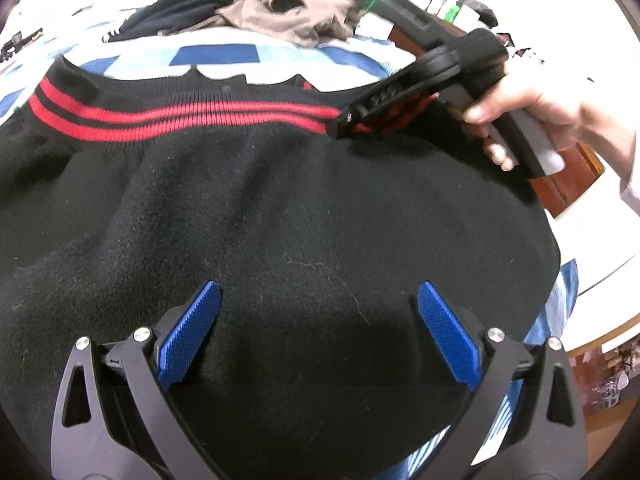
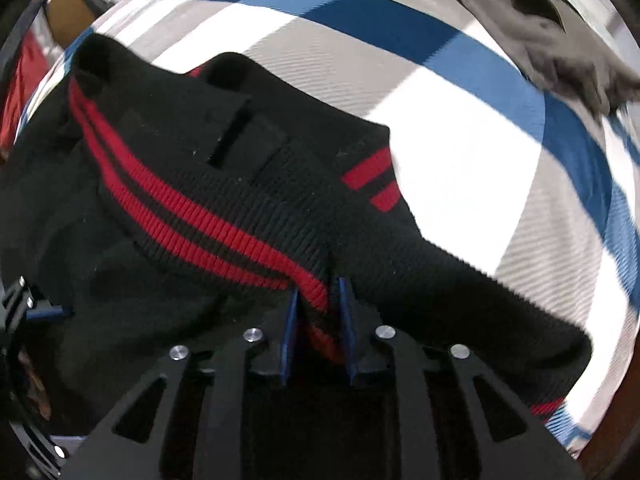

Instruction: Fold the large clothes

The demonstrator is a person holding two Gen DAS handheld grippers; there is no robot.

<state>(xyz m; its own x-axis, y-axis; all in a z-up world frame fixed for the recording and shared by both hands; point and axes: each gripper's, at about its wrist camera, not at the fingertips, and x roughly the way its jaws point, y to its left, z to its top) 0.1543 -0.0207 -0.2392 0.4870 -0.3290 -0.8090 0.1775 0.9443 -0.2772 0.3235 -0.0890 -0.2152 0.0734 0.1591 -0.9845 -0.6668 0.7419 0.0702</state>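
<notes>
A black knit sweater (image 1: 280, 208) with two red stripes on its ribbed hem (image 1: 192, 114) lies spread on a blue, white and grey striped cloth (image 1: 216, 54). My left gripper (image 1: 318, 296) is open, its blue pads (image 1: 192, 332) apart just above the sweater's black body. My right gripper (image 2: 318, 292) is shut on the red-striped hem (image 2: 224, 224) of the sweater (image 2: 168, 280). It also shows in the left wrist view (image 1: 340, 124), held by a hand at the sweater's far right edge.
A pile of other clothes, dark and beige (image 1: 280, 12), lies at the far side of the striped cloth; it also shows in the right wrist view (image 2: 560, 32). A brown wooden edge (image 1: 568, 184) runs along the right. The left gripper's fingers (image 2: 44, 314) show at the left.
</notes>
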